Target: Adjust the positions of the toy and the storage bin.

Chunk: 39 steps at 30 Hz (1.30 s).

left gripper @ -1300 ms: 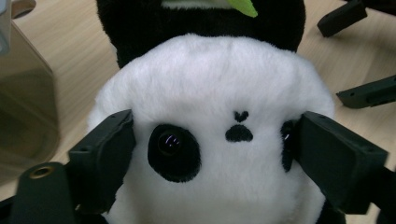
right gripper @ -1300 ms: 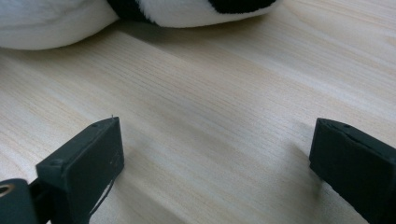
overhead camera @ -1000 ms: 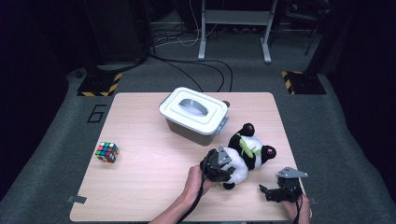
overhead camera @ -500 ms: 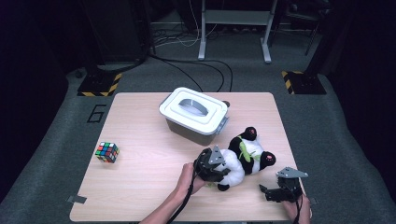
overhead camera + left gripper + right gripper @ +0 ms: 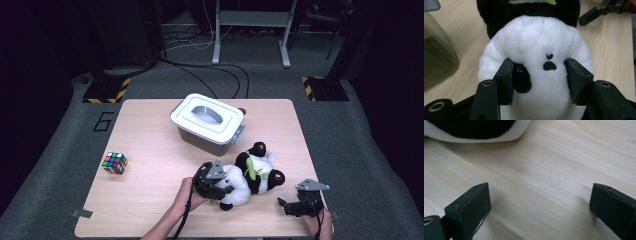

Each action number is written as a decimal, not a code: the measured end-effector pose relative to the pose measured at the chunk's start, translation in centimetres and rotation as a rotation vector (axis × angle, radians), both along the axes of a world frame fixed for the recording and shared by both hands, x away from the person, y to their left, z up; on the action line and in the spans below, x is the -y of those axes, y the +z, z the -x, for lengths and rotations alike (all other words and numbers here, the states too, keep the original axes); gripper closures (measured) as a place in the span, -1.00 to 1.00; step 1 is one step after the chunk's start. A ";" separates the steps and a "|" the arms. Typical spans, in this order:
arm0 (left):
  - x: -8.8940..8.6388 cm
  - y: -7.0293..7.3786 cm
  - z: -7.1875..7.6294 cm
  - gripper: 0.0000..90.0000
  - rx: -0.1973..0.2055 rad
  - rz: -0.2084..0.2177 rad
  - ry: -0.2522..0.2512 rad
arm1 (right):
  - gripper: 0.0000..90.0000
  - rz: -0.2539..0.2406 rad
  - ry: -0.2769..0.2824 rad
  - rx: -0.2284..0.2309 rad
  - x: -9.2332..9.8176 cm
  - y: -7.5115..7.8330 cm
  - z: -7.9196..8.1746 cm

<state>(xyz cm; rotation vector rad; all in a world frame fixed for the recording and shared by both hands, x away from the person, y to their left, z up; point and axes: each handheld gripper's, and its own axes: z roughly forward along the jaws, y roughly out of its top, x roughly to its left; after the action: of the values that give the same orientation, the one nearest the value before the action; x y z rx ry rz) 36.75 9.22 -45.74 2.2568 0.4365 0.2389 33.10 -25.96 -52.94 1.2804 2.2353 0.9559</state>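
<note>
A dark room with grey carpet surrounds a pale wooden tabletop (image 5: 150,150). The plush panda (image 5: 250,175) lies on its near right part, its long axis running from the white head at the left to the black legs at the right. The left hand-held gripper (image 5: 220,186) clamps the head, pads sunk into the fur on either side of the face. The right hand-held gripper (image 5: 286,206) rests just right of the legs, jaws wide and empty. Behind stands a lidded grey bin (image 5: 207,122); a colour cube (image 5: 114,162) sits well apart at the left.
</note>
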 end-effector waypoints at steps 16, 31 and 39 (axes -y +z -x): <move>-5.5 0.1 1.6 0.01 -0.033 -0.005 -0.025 | -0.94 0.000 -0.001 -0.002 0.0 0.0 0.0; -3.5 3.1 3.0 -0.60 0.006 0.057 0.171 | -0.93 -0.001 -0.004 -0.003 0.0 0.0 0.0; 0.1 3.9 3.8 -0.60 0.029 0.140 0.195 | -0.93 0.000 -0.002 -0.002 0.0 0.0 0.0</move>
<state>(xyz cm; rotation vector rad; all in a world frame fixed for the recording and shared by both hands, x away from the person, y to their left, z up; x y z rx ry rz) 32.99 9.17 -41.87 2.0726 0.6387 0.3305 33.12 -25.99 -52.91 1.2843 2.2352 0.9547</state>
